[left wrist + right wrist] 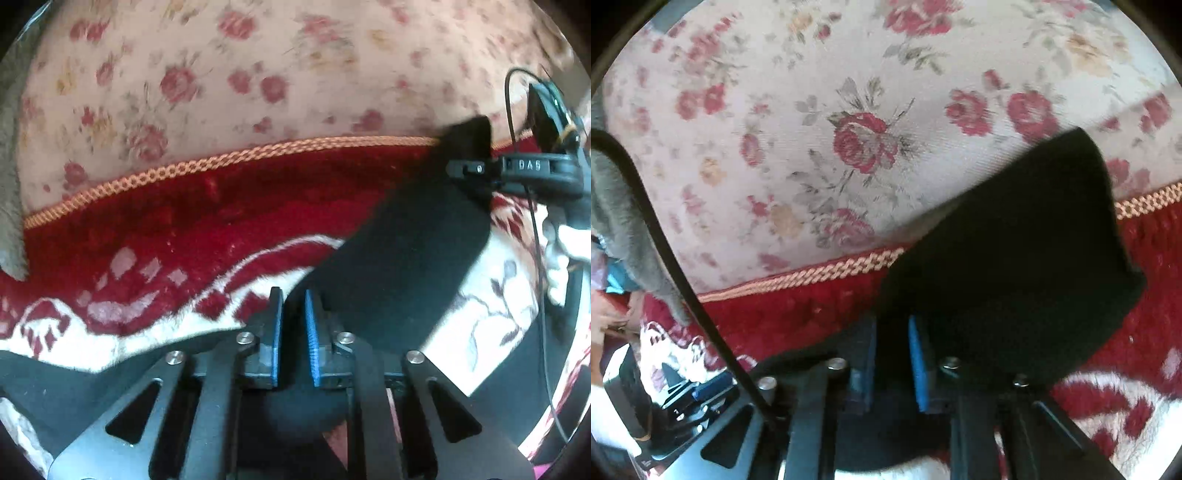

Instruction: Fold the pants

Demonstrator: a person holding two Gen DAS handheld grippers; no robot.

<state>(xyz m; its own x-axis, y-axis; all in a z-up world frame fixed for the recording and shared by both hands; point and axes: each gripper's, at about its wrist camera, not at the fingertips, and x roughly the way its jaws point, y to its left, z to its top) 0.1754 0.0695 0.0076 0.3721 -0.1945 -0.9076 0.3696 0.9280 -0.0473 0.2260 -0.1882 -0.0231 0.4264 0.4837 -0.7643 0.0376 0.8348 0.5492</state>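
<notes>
Floral sheet (207, 74) at back, red-and-white blanket (155, 236) over it. Black pants (402, 254) lie on the blanket, long axis running diagonally from left gripper (293, 314) up to right gripper (892, 343). Both grippers clamped on pants fabric, one at each end, cloth stretched between and ahead of them. Fold looks next.
</notes>
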